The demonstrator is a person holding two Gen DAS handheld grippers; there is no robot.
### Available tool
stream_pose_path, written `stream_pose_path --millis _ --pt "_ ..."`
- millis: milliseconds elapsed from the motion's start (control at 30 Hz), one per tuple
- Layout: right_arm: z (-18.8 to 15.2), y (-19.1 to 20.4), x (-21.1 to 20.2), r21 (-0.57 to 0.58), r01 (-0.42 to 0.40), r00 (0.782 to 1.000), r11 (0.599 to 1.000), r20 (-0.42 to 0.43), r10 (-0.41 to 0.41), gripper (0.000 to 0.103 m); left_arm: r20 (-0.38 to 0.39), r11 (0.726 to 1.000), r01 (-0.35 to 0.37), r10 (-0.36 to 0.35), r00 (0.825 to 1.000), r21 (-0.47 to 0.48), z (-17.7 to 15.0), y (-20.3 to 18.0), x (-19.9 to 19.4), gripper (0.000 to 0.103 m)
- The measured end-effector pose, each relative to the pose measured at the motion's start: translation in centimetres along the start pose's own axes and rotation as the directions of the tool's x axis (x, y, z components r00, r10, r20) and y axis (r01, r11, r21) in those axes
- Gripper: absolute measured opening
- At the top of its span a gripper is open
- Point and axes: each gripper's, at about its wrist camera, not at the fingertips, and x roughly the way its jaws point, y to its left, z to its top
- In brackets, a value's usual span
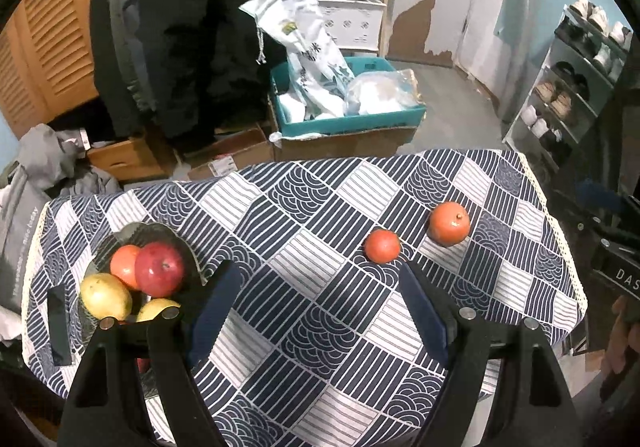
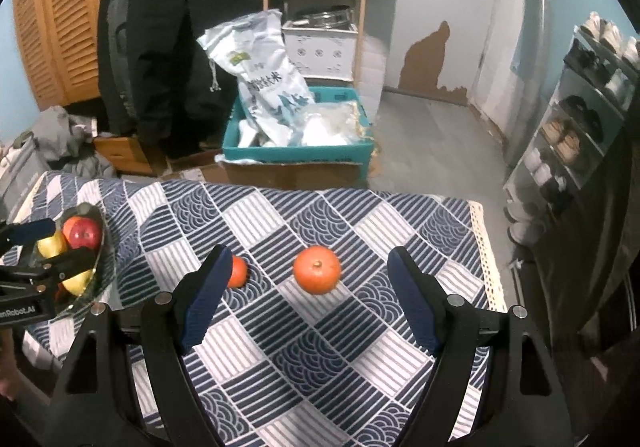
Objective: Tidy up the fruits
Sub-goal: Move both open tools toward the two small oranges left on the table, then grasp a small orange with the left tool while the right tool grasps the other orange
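Observation:
Two orange fruits lie on the blue-and-white patterned tablecloth (image 1: 320,267): a bigger one (image 1: 449,224) (image 2: 317,269) and a smaller one (image 1: 382,245) (image 2: 237,272). At the table's left, a dark glass bowl (image 1: 132,233) (image 2: 105,247) holds a red apple (image 1: 159,268) (image 2: 84,234), an orange fruit (image 1: 122,265) and yellow fruits (image 1: 105,296) (image 2: 51,245). My left gripper (image 1: 320,279) hangs open over the cloth between bowl and small fruit, holding nothing. My right gripper (image 2: 310,259) is open, the bigger fruit lying beyond its fingertips. The small fruit is partly hidden behind its left finger (image 2: 208,287).
The table's far edge drops to the floor, where a teal crate (image 1: 348,119) (image 2: 296,151) with bags sits on a cardboard box. A dark phone-like slab (image 1: 59,327) lies left of the bowl. A shoe rack (image 1: 572,87) stands at the right. A person in dark clothes (image 2: 160,27) stands behind.

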Motion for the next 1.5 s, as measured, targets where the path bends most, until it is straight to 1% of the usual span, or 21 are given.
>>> stream_pose_path --millis 33,100,233,433,500,700,833,933,1000,1167,1367,1400,1433,1467,1500 --pt "-0.1 -0.3 0.3 0.005 0.001 1.000 1.000 -0.007 -0.001 0.080 -0.008 1.000 0.003 -0.003 1.000 0.002 0.0 -0.2 0.4 0.083" --pt "-0.3 -0.6 0.8 0.012 0.006 1.000 1.000 -0.018 -0.005 0.080 -0.025 1.000 0.008 -0.008 1.000 0.008 0.0 -0.4 1.2 0.087" --pt "-0.6 -1.6 2.3 0.031 0.009 0.999 0.999 -0.051 -0.007 0.080 -0.042 1.000 0.002 -0.001 0.999 0.020 0.2 -1.0 2.9 0.087" --pt "-1.2 -2.2 6.2 0.041 0.004 0.992 0.999 -0.125 0.001 0.080 -0.062 1.000 -0.002 0.004 0.998 0.023 0.7 -1.9 5.8 0.087" --pt "-1.4 -2.5 7.8 0.051 -0.010 0.988 0.999 -0.151 0.018 0.080 -0.072 1.000 0.001 0.000 0.997 0.022 1.0 -2.1 6.9 0.087" --pt "-1.8 -2.4 12.2 0.044 -0.033 0.969 0.998 -0.245 0.043 0.080 -0.116 1.000 0.023 -0.022 0.993 0.011 1.5 -2.2 10.1 0.087" --pt "-2.2 -2.4 14.7 0.049 -0.059 0.957 0.997 -0.281 0.071 0.080 -0.153 1.000 0.014 -0.013 0.988 0.007 1.4 -2.2 12.4 0.087" --pt "-2.3 -2.4 16.2 0.047 -0.064 0.952 0.997 -0.297 0.075 0.080 -0.173 1.000 0.025 -0.025 0.985 0.000 1.4 -2.3 13.6 0.087" --pt "-2.4 -2.3 17.1 0.056 -0.079 0.947 0.995 -0.309 0.093 0.080 -0.183 1.000 0.025 -0.024 0.983 0.001 1.4 -2.3 14.3 0.087" --pt "-2.5 -2.1 19.3 0.073 -0.087 0.934 0.994 -0.342 0.106 0.080 -0.197 0.999 0.029 -0.032 0.980 -0.017 1.4 -2.1 15.4 0.087" --pt "-3.3 -2.2 21.3 0.106 -0.101 0.918 0.989 -0.373 0.134 0.079 -0.203 0.999 0.044 -0.047 0.978 -0.021 1.4 -2.0 16.0 0.087" --pt "-3.5 -2.2 21.5 0.114 -0.108 0.914 0.988 -0.379 0.143 0.079 -0.203 0.999 0.045 -0.048 0.978 -0.022 1.5 -2.1 16.0 0.087" --pt "-3.6 -2.2 21.7 0.121 -0.115 0.911 0.986 -0.384 0.154 0.072 -0.205 0.998 0.050 -0.054 0.977 -0.027 1.5 -2.1 16.1 0.087" --pt "-3.7 -2.3 21.9 0.127 -0.114 0.909 0.985 -0.388 0.155 0.071 -0.207 0.998 0.061 -0.067 0.976 -0.036 1.5 -2.1 16.2 0.087" --pt "-3.8 -2.3 21.9 0.128 -0.109 0.910 0.986 -0.385 0.150 0.066 -0.208 0.996 0.074 -0.082 0.975 -0.045 1.5 -2.2 16.2 0.087"
